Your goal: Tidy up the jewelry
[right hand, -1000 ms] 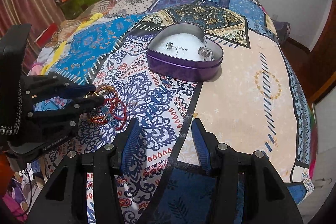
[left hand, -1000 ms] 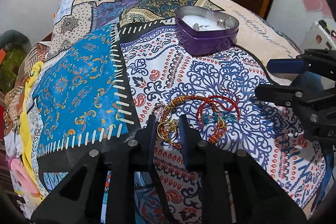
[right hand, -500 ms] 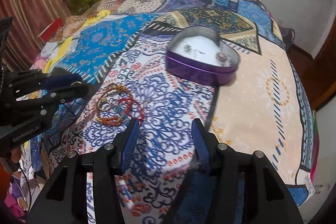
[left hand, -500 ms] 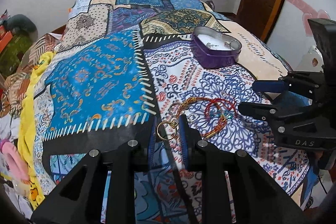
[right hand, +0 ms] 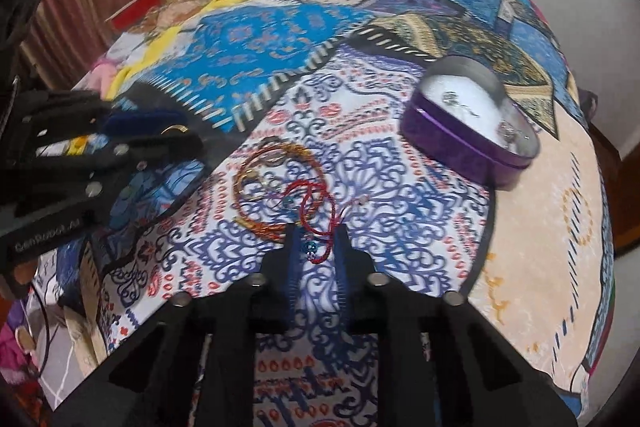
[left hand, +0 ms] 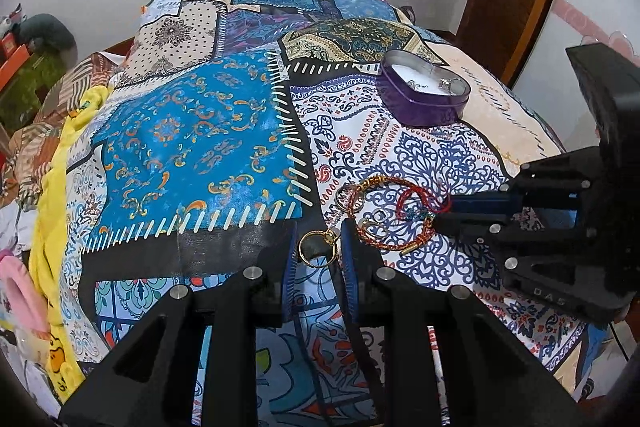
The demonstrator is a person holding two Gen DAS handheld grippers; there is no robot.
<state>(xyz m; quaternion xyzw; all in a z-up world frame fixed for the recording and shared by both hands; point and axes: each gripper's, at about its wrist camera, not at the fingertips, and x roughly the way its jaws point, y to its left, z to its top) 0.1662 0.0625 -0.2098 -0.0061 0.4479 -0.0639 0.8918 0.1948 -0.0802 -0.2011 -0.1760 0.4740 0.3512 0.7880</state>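
Left wrist view: the left gripper, at lower centre, is clamped on a gold ring that stands between its blue pads, lifted off the patterned bedspread. Just right of it, at centre right, lies a small heap of jewelry: a red and gold bangle and a red cord bracelet with blue beads. The right gripper reaches in from the right edge, its tips at that bracelet. In the upper right sits a purple heart-shaped tin, open, with a few silver pieces already on its white lining. As a judgement, the sorting is partly done: some items are in the tin, several remain on the bed.

Right wrist view, somewhat blurred: the right gripper, at lower centre, has just been closing, and its jaws now stand nearly together on the red cord bracelet, the blue bead between the pads. The bangle lies just left of it. The tin is at upper right, well apart. The left gripper shows at the left edge, holding the gold ring.
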